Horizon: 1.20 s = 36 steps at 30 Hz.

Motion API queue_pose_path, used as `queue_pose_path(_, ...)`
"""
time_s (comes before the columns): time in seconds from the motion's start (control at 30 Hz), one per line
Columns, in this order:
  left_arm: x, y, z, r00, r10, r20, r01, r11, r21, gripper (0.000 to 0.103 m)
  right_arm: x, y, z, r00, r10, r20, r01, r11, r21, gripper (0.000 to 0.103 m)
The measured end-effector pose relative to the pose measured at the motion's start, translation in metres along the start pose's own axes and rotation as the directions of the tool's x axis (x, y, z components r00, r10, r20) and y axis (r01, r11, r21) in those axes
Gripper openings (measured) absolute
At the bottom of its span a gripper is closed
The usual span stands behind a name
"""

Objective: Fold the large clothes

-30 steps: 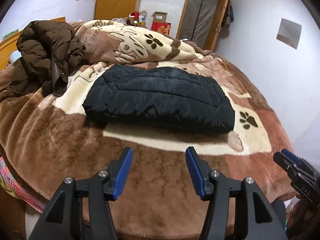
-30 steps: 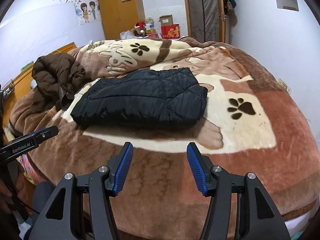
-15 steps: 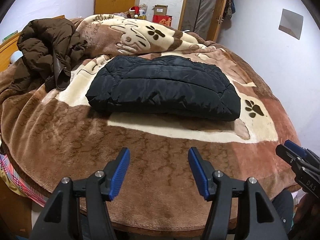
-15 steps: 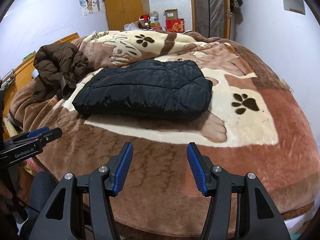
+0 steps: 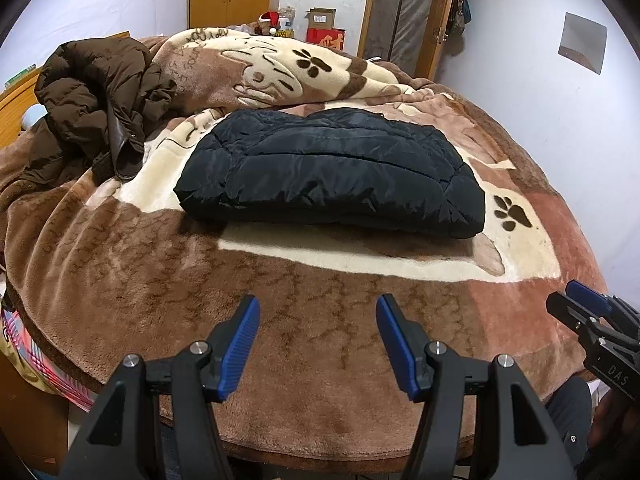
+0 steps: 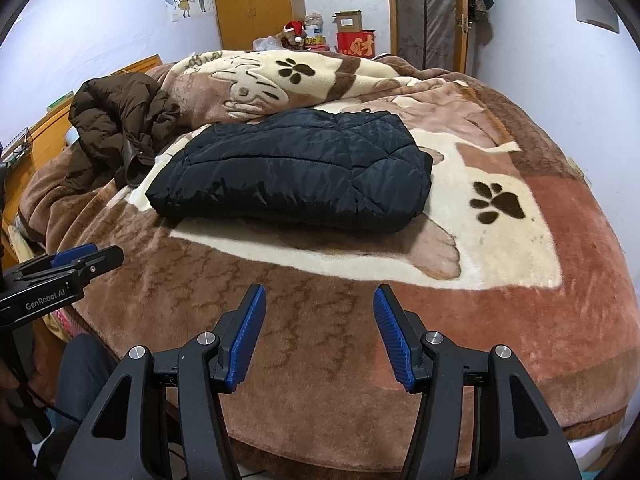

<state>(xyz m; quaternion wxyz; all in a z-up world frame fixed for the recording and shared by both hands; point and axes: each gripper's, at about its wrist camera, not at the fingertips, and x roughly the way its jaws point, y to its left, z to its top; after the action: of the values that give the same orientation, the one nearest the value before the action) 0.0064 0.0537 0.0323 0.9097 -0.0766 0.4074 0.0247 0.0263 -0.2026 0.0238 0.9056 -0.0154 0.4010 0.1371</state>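
Folded jacket (image 5: 332, 176): black, quilted stitch lines. Crumpled coat (image 5: 96, 92), upper left of the frame: dark brown. Blanket (image 5: 320, 380): brown, cream and rust panels with dark brown paw prints. Wardrobe (image 6: 256, 0), top centre: orange-yellow wood. Left hand-held gripper (image 5: 318, 344) and right hand-held gripper (image 6: 319, 336): black bodies, blue ribbed pads.
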Motion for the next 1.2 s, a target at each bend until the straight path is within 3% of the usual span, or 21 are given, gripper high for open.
queue_pose_path(1.2,-0.011,0.0,-0.002,0.999,-0.037,0.031,0.038,0.999,-0.03,0.063,0.0,-0.001,0.0,1.0,-0.001,-0.006,0.001,1.0,0.003,0.056)
